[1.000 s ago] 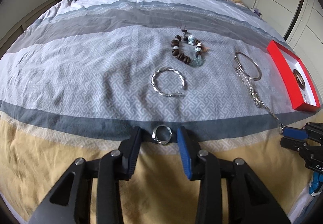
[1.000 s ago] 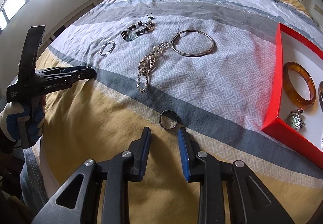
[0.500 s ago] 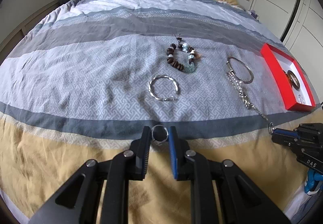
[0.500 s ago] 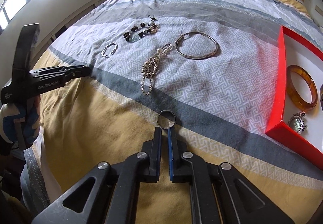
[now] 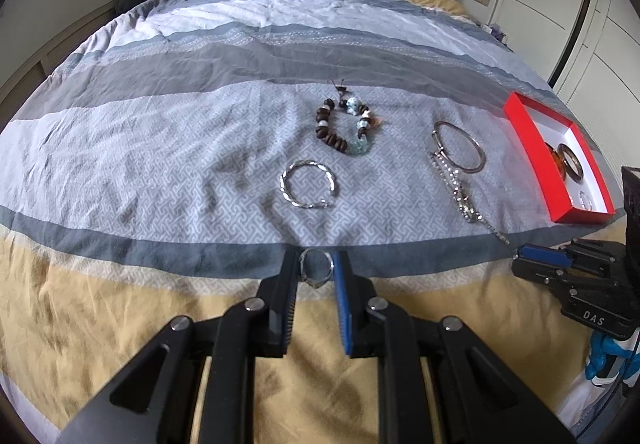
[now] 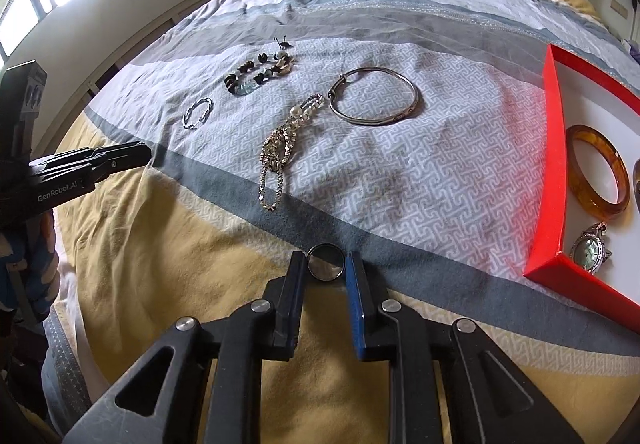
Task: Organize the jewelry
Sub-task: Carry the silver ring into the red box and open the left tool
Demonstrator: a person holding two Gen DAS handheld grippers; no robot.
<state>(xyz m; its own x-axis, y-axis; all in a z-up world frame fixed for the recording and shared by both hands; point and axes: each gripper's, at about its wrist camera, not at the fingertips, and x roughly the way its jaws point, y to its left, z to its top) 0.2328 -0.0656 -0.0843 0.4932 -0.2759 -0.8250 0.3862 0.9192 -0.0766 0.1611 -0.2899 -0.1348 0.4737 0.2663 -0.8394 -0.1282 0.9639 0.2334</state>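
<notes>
Fingers of the left gripper (image 5: pixel 316 268) pinch a silver ring (image 5: pixel 316 268); the right gripper (image 6: pixel 325 264) pinches a dark ring (image 6: pixel 325 262), both just above the bed (image 6: pixel 420 179). Next, I think, each ring goes into the red box (image 6: pixel 554 147).

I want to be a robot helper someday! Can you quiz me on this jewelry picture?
1. True or false: the amber bangle lies inside the red box.
2. What sits between the fingers of the left gripper? A) silver ring B) coin C) key
3. Fill in: the right gripper is closed on a dark ____.
Key: 1 true; 2 A; 3 ring: the dark ring.
</notes>
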